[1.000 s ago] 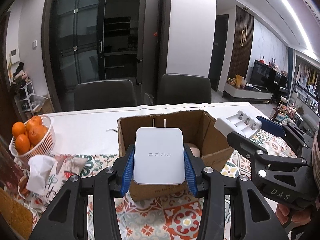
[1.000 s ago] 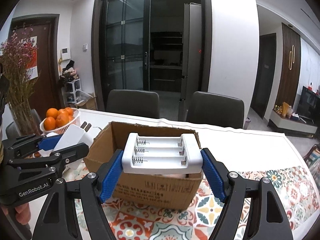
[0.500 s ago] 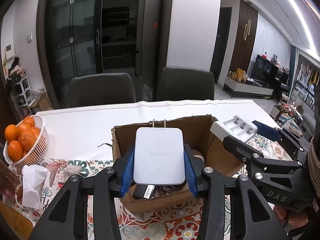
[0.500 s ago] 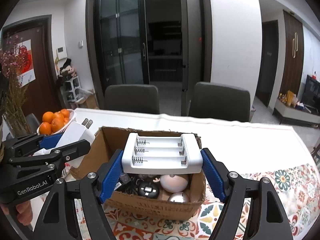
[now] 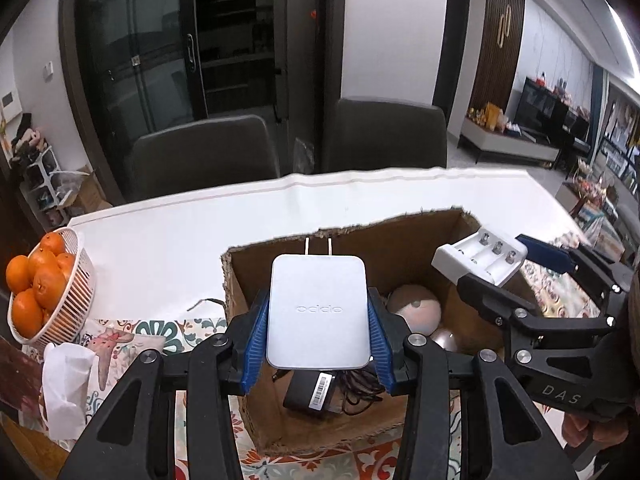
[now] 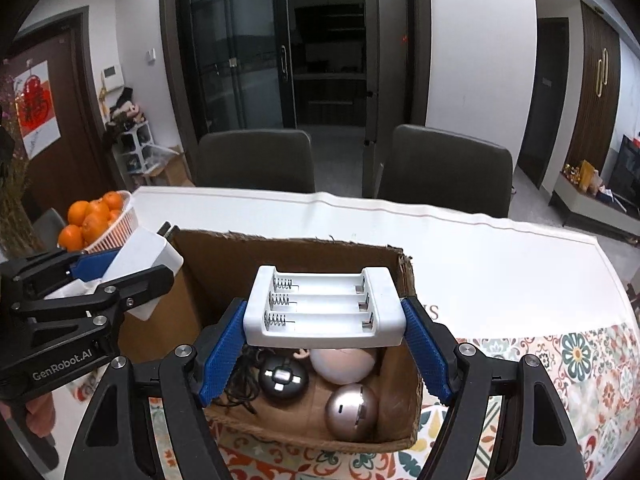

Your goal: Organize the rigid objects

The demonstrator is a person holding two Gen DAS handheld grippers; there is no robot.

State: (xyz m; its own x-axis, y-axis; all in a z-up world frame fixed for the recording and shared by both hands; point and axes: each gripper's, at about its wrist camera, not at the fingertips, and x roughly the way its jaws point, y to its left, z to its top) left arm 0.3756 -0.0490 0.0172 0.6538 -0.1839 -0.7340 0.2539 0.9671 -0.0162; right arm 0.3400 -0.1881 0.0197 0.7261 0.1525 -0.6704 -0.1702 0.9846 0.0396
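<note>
My left gripper (image 5: 318, 322) is shut on a white plug-in charger (image 5: 318, 312), prongs pointing away, held above the open cardboard box (image 5: 248, 412). The right gripper (image 6: 324, 312) is shut on a white battery holder (image 6: 324, 308) with three empty slots, also over the box (image 6: 408, 276). Inside lie a black adapter with a barcode label (image 5: 310, 394), a tangle of black cable, a black round gadget (image 6: 283, 376), a pink ball (image 6: 344, 364) and a silver ball (image 6: 352, 412). Each gripper shows in the other's view: the right one (image 5: 496, 260) and the left one (image 6: 132, 264).
A white basket of oranges (image 5: 60, 320) stands at the left on the table, with a crumpled tissue (image 5: 64, 384) in front of it. A patterned cloth (image 6: 580, 364) covers the near part of the white table (image 5: 168, 248). Two dark chairs (image 6: 256, 160) stand behind.
Both grippers have moved forward and tilted down over the box with their loads still held. The box's contents, hidden a second ago, now show.
</note>
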